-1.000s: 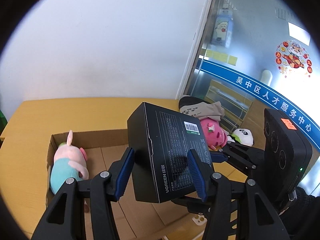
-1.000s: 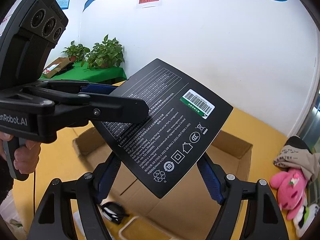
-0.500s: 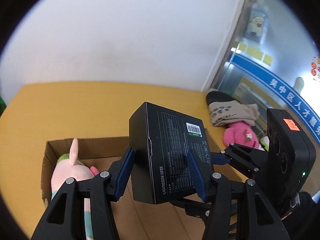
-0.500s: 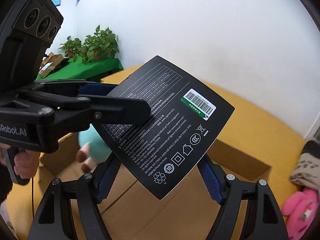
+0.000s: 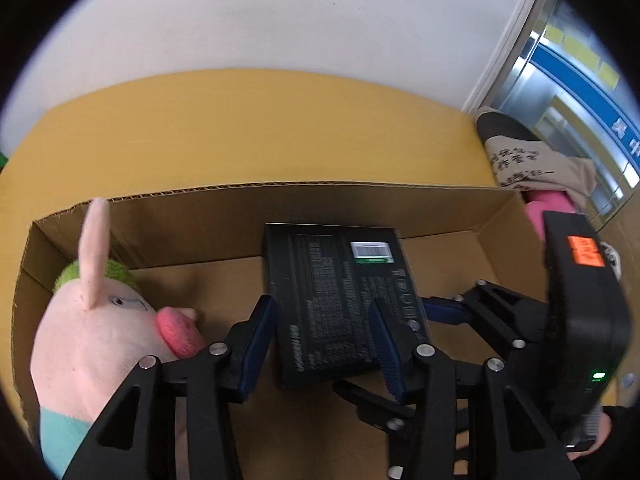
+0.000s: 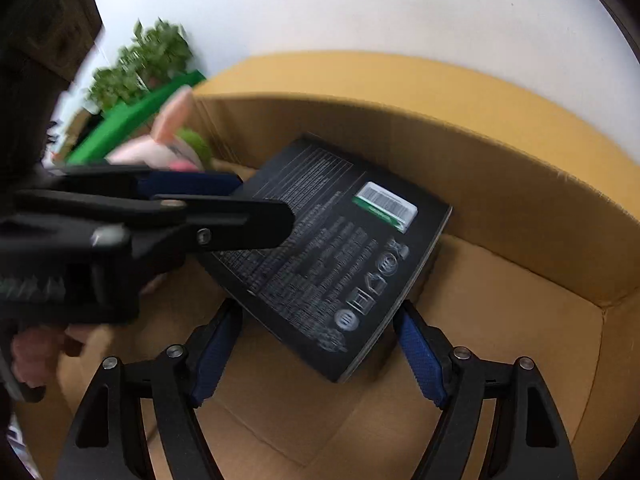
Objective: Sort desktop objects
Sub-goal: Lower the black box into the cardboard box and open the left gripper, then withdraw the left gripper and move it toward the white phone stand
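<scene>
A black box with a barcode label lies tilted low inside the open cardboard carton, close to its floor. My left gripper grips it across its thickness, one pad on the printed face, and its jaws are closing. My right gripper holds the box by two opposite edges near a corner; its jaws are opening, though the pads still touch the edges. The left gripper's finger lies over the box in the right wrist view. A pink plush pig lies at the carton's left end.
The carton stands on a yellow table against a white wall. Beyond its right end lie a grey printed cloth item and a pink plush. Potted plants on a green surface stand past the table's left.
Both grippers have come down with the black box, from above the carton to low inside it. The box has tipped flatter, and the pig now looks much nearer.
</scene>
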The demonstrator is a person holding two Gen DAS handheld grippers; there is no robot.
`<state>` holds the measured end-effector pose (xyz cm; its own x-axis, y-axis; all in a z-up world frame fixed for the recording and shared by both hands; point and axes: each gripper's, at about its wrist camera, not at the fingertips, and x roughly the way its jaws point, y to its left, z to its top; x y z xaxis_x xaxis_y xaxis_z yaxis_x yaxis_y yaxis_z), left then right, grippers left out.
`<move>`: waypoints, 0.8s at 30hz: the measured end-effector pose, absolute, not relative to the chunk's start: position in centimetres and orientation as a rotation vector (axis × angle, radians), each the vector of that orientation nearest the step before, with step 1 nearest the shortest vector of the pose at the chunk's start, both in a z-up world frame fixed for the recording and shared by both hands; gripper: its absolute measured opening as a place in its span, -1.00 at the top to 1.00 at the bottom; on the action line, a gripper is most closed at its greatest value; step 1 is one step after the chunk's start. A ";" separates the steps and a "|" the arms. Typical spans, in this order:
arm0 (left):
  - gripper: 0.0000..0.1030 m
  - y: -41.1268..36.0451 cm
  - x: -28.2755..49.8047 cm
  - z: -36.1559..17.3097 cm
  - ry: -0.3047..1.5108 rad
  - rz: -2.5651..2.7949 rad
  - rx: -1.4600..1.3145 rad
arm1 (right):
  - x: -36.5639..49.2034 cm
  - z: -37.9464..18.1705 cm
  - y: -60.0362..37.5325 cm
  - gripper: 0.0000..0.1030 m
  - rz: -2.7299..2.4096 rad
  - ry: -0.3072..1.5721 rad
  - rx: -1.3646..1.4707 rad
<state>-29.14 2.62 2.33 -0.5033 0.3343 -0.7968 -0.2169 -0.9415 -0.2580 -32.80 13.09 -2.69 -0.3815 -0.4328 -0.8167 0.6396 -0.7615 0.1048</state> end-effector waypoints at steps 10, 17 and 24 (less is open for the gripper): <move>-0.10 -2.0 -19.1 10.6 -0.238 2.593 -1.124 | -27.6 3.4 17.9 -0.75 -2.259 0.233 1.162; -0.53 -4.0 -7.6 13.3 -0.110 2.757 -0.988 | -14.8 10.6 23.9 -1.00 -2.326 0.173 0.934; -0.53 -4.1 -1.0 8.2 -0.134 2.692 -1.105 | -8.3 5.8 26.4 -1.00 -2.360 0.126 1.063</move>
